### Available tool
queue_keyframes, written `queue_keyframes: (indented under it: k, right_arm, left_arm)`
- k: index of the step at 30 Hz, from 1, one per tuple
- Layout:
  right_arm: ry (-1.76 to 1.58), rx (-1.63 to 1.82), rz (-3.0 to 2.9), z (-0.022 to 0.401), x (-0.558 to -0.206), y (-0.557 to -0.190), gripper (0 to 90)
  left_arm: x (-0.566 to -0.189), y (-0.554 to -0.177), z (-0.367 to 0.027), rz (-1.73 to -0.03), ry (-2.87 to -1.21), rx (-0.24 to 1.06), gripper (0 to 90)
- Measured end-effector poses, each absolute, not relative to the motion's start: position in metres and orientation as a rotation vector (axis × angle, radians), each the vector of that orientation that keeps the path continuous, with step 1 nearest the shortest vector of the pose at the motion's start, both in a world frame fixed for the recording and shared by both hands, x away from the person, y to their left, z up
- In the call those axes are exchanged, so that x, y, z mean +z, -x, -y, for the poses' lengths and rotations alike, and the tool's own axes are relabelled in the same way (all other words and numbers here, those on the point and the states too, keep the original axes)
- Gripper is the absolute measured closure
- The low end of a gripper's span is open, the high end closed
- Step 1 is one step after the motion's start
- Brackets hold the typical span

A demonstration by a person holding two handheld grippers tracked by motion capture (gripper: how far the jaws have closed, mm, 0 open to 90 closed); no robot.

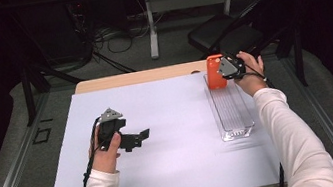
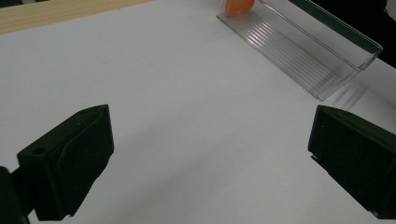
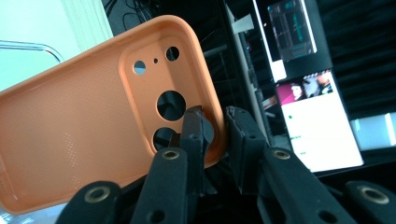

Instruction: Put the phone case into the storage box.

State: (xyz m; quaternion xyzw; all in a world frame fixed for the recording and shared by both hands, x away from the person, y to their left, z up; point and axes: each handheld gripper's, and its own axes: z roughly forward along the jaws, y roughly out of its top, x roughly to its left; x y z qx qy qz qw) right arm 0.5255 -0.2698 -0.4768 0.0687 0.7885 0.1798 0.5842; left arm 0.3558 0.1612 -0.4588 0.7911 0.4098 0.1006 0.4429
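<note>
One orange case we hold by its edge in the clenched right gripper above the far end of the clear tray, not yet set down, while our left gripper waits released over the table.

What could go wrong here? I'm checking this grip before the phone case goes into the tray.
The right gripper pinches only the corner edge of the orange silicone phone case, so it might twist or slip out. Standing at the far end of the clear plastic ribbed tray, the case may tip once released.
</note>
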Motion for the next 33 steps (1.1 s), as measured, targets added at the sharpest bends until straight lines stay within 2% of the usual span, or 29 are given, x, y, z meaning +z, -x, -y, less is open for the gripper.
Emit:
queue_keyframes:
  k: [19, 28, 30, 32, 33]
  right_arm:
    - [-0.330, 0.497, -1.868, 0.278, -0.476, -0.525, 60.8]
    - [-0.435, 0.543, -1.807, 0.276, -0.463, -0.504, 45.7]
    - [-0.480, 0.579, -1.792, 0.274, -0.458, -0.496, 41.2]
    - [-0.592, 0.631, -1.777, 0.273, -0.453, -0.489, 31.2]
    - [-0.622, 0.656, -1.778, 0.272, -0.450, -0.485, 32.1]
  left_arm:
    - [-0.459, -0.355, -0.162, -1.024, -1.955, 0.254, 0.6]
    - [-0.456, -0.356, -0.162, -1.015, -1.951, 0.255, 0.6]
    - [-0.455, -0.356, -0.162, -1.012, -1.951, 0.255, 0.6]
    - [-0.454, -0.356, -0.162, -1.006, -1.950, 0.256, 0.6]
    - [-0.453, -0.356, -0.162, -1.006, -1.948, 0.252, 0.6]
